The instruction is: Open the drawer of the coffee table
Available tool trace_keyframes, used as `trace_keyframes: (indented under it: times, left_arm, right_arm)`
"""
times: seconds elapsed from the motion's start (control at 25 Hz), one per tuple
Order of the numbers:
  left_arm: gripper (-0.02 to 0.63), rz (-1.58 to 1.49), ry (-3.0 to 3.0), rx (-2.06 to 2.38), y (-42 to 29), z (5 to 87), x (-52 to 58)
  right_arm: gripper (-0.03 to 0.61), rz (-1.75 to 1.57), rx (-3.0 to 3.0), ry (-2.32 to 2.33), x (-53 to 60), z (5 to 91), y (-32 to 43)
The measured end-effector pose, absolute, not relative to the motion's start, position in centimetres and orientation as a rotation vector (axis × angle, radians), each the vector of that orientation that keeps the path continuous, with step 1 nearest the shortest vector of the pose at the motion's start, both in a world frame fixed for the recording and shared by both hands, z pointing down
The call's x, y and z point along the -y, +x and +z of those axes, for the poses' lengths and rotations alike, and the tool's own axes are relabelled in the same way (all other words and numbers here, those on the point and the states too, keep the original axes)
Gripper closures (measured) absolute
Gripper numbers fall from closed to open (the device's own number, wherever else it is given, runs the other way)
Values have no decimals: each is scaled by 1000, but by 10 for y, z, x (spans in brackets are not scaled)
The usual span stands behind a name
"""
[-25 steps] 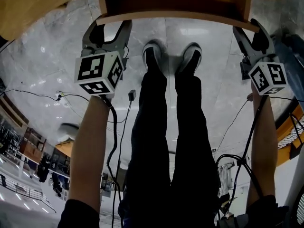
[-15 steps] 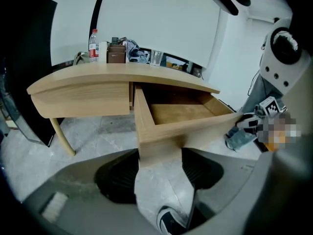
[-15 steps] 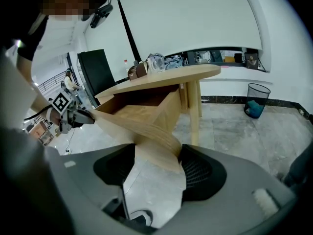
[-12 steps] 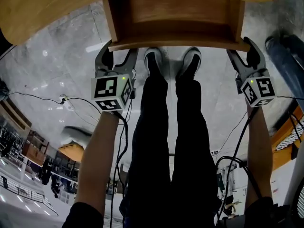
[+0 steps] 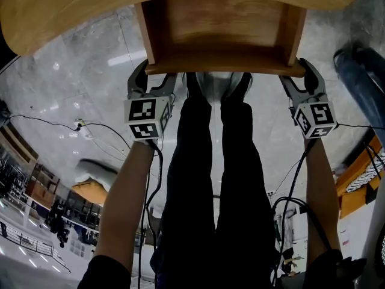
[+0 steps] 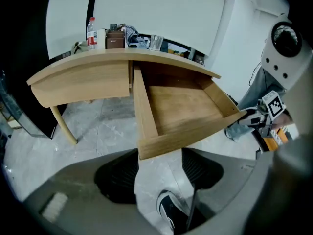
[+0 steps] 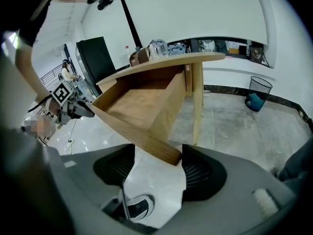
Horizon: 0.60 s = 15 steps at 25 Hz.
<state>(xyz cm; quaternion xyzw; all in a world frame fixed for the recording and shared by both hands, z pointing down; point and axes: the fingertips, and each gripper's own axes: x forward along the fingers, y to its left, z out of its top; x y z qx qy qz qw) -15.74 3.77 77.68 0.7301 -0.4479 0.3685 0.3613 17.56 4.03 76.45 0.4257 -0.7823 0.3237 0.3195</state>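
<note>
**Coffee table** [image 5: 72,11]: pale wood with a curved top on slim legs. Stiff, and probably heavy enough to stay put under a level pull.

**Drawer** [image 5: 222,66]: an open wooden box that hangs under the top's near edge and stands well out of it towards the person. It is empty, so probably light. The panels are rigid and won't give under the pads. No handle or knob shows. The smooth finish may be slippery.
Best hold: the front panel near its two bottom corners, drawn evenly so the box does not skew and bind. If drawn much further it could drop from its runners.

**Left gripper** [image 5: 153,80]: jaws spread wide. The drawer's front-left corner sits at the mouth of the gap, not pinched. Contact cannot be told.

**Right gripper** [image 5: 299,77]: jaws likewise spread at the front-right corner, with nothing clamped.

**Sundries**, along the top's far edge: a brown box [image 6: 116,39], a bottle [image 6: 91,31] and a glass [image 6: 155,42].
</note>
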Motion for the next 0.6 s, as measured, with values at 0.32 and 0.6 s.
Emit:
trace_keyframes:
  times: [0.32,0.6]
  left_arm:
    - [327,995,1879,1092,-155,784,-40]
    - [327,1140,1836,1157,-190,762,-49]
  right_arm:
    - [283,843,2016,1097,-44,774,179]
    - [285,723,1931,1051,-49,738,204]
